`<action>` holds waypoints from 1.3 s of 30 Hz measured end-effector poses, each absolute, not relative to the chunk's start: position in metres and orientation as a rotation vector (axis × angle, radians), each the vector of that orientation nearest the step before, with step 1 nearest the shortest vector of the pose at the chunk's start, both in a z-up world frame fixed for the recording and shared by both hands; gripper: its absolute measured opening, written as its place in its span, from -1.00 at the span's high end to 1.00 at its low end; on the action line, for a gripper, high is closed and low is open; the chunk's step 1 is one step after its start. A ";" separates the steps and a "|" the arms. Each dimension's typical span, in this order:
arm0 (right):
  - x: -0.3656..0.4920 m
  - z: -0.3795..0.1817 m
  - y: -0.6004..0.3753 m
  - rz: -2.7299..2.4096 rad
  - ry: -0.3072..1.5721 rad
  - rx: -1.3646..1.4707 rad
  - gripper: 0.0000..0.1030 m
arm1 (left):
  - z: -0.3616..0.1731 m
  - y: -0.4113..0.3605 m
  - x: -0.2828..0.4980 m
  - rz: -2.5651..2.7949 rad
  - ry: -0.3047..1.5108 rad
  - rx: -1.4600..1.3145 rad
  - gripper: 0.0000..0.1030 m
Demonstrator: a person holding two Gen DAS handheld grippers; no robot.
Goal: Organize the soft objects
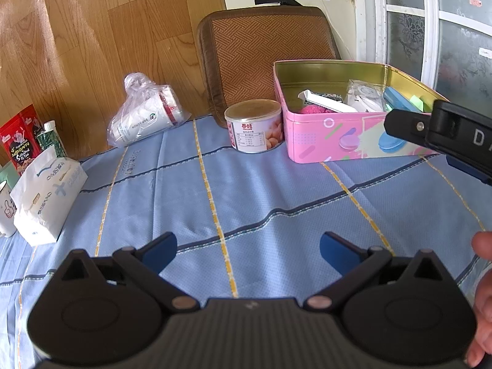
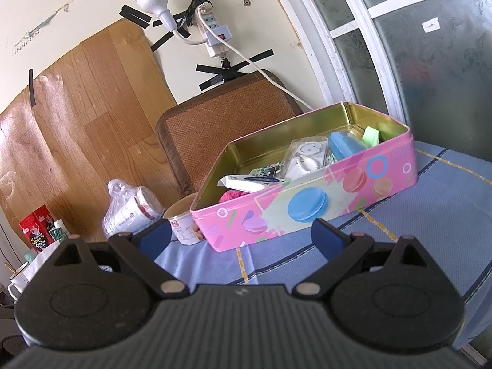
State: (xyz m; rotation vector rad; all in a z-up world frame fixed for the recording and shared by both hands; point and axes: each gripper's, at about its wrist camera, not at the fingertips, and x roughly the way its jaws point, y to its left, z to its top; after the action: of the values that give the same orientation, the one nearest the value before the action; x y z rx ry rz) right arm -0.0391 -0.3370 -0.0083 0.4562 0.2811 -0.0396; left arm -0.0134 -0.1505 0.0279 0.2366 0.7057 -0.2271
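Observation:
A pink tin box [image 1: 332, 136] [image 2: 307, 206] with macaron prints stands at the back of the blue checked cloth. Inside it lie a fluffy pink soft object [image 1: 313, 110] [image 2: 232, 195], a white carton [image 1: 326, 101] [image 2: 246, 183], a clear packet [image 1: 364, 93] [image 2: 304, 153], a blue case [image 1: 399, 100] [image 2: 344, 146] and a green piece [image 2: 370, 135]. My left gripper [image 1: 247, 253] hovers open over bare cloth, well short of the box. My right gripper [image 2: 240, 236] is open and empty just in front of the box; its body [image 1: 446, 129] shows at the right in the left wrist view.
A round can [image 1: 253, 129] [image 2: 184, 224] stands left of the box, a bagged paper cup [image 1: 144, 117] [image 2: 129, 212] further left. A tissue pack [image 1: 46, 196], red snack bags [image 1: 21, 136] and a mug [image 2: 17, 279] line the left side. A woven cushion [image 1: 267, 52] leans behind. A hand [image 1: 482, 292] shows at right.

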 end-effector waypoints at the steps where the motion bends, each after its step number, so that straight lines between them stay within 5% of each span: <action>1: -0.040 -0.009 -0.337 -0.041 0.280 0.454 -0.92 | 0.028 -0.150 -0.013 -0.227 0.706 0.237 -0.99; 39: -0.041 -0.009 -0.337 -0.044 0.277 0.454 -0.92 | 0.032 -0.149 -0.015 -0.224 0.683 0.248 -0.99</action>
State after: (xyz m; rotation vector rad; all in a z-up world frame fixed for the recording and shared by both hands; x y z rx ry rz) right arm -0.0410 -0.3371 -0.0089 0.4543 0.2772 -0.0444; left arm -0.0154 -0.1487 0.0324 0.2476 0.6825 -0.2236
